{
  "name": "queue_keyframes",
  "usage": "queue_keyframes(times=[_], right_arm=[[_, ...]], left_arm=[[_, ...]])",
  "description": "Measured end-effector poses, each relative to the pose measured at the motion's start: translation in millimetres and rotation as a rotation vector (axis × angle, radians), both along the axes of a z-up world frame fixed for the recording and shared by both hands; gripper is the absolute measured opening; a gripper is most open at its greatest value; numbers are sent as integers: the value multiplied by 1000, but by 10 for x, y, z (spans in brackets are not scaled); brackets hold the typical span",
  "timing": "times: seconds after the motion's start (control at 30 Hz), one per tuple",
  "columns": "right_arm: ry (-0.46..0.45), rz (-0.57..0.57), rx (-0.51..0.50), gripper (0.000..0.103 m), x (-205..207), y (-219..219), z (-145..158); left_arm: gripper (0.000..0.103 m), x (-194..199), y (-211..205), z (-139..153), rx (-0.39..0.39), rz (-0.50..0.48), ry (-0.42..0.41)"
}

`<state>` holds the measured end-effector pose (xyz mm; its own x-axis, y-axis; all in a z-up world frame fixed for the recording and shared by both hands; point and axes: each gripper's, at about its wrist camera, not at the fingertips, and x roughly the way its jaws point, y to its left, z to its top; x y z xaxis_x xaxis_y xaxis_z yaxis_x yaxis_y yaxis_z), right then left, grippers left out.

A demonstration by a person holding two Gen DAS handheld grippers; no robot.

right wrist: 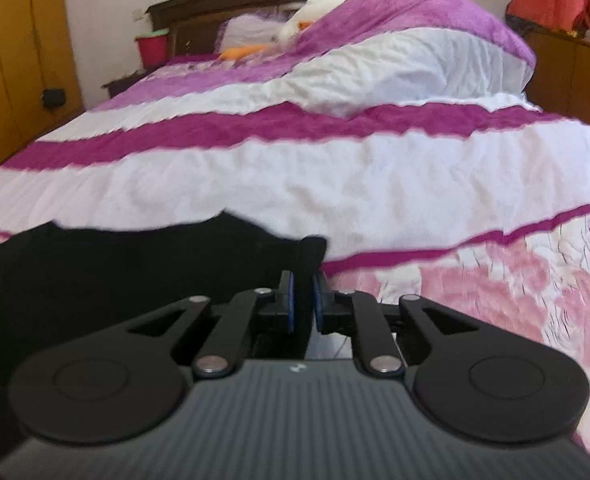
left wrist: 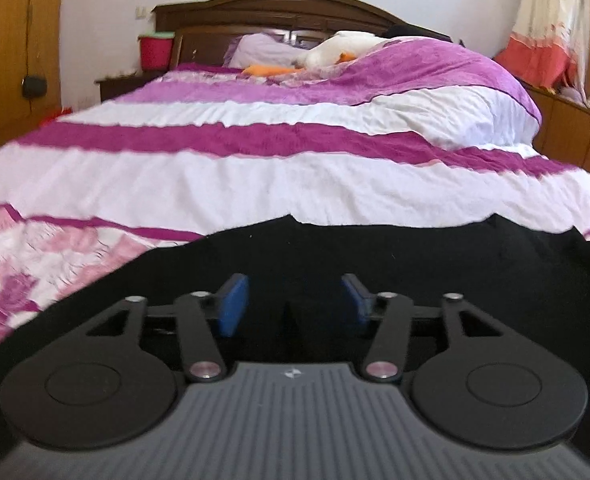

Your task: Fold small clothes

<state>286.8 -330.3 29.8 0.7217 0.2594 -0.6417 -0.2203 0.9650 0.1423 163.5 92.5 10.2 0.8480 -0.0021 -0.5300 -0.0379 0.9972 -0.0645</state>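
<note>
A black garment (left wrist: 415,256) lies on the near end of the bed, spread across the striped cover. In the left wrist view my left gripper (left wrist: 295,300) hangs just over it, its blue pads (left wrist: 233,304) wide apart and pressing on nothing. In the right wrist view the same black garment (right wrist: 135,264) fills the lower left. My right gripper (right wrist: 303,292) is shut on its right-hand edge, and a tuft of the cloth sticks up beyond the blue pads (right wrist: 291,300). The garment's near part is hidden under both grippers.
The bed cover (left wrist: 295,184) is white with magenta stripes and pink flowers. A heaped purple quilt (left wrist: 435,68) and a white plush toy (left wrist: 335,50) lie near the dark headboard (left wrist: 279,4). A red bucket (left wrist: 155,50) stands back left, wooden wardrobes on the left, low cabinets and a curtain on the right.
</note>
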Motion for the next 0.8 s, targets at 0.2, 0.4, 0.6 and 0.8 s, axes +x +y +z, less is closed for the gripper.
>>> queue_keyframes(times=[0.2, 0.4, 0.6, 0.8], right_arm=[[79, 46, 48, 14, -297, 25, -115], [58, 15, 11, 26, -301, 38, -450], [29, -10, 87, 53, -419, -32, -341], [-13, -27, 127, 54, -707, -51, -60]], left_arm=[[62, -61, -7, -134, 69, 40, 79], [66, -37, 94, -324, 38, 89, 88], [67, -251, 188, -157, 44, 150, 92], [67, -752, 515, 44, 26, 261, 67]])
